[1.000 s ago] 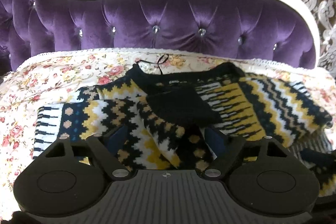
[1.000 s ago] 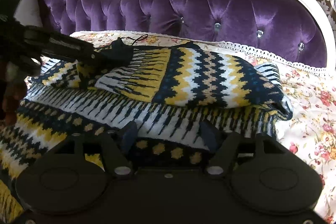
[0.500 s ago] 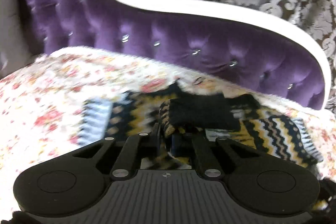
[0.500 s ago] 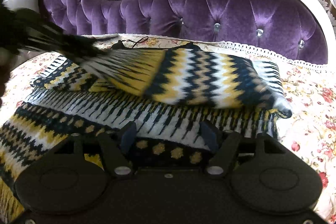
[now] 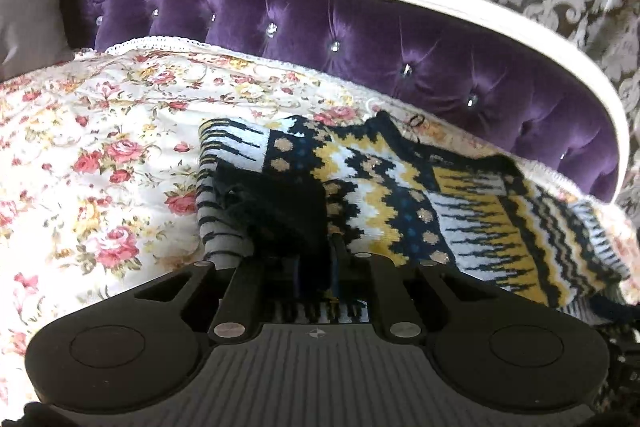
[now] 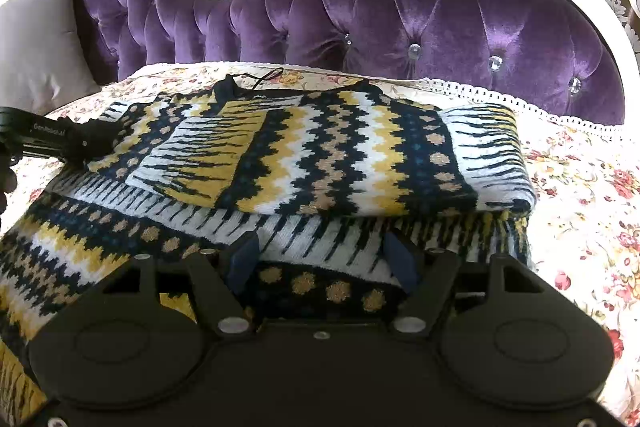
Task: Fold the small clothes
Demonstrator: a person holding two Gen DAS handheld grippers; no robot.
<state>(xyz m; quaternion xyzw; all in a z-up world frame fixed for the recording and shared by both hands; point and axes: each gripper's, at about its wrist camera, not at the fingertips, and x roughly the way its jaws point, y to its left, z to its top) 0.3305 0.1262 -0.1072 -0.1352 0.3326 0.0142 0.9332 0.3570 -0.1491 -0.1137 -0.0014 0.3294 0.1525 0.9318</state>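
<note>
Only readable text: small pale lettering on the left gripper (image 6: 86, 143), on its black side seen at left edge of right wrist view, approx. "Gen Robot..." – blurred, so last letters uncertain. A small round cross-mark emblem sits on the left gripper's ribbed body, left wrist view; no words there.

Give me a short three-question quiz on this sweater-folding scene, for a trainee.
1. True or false: the sweater lies on a bare wooden floor.
2. What colour is the sofa back? A purple, B green, C red.
3. Which tool pinches the sweater's black cuff?
Key: 1 false, it lies on a floral cover. 2 A. 3 the left tool, its jaws now opening with the cuff between them; the right tool stands open over the sweater.
</note>
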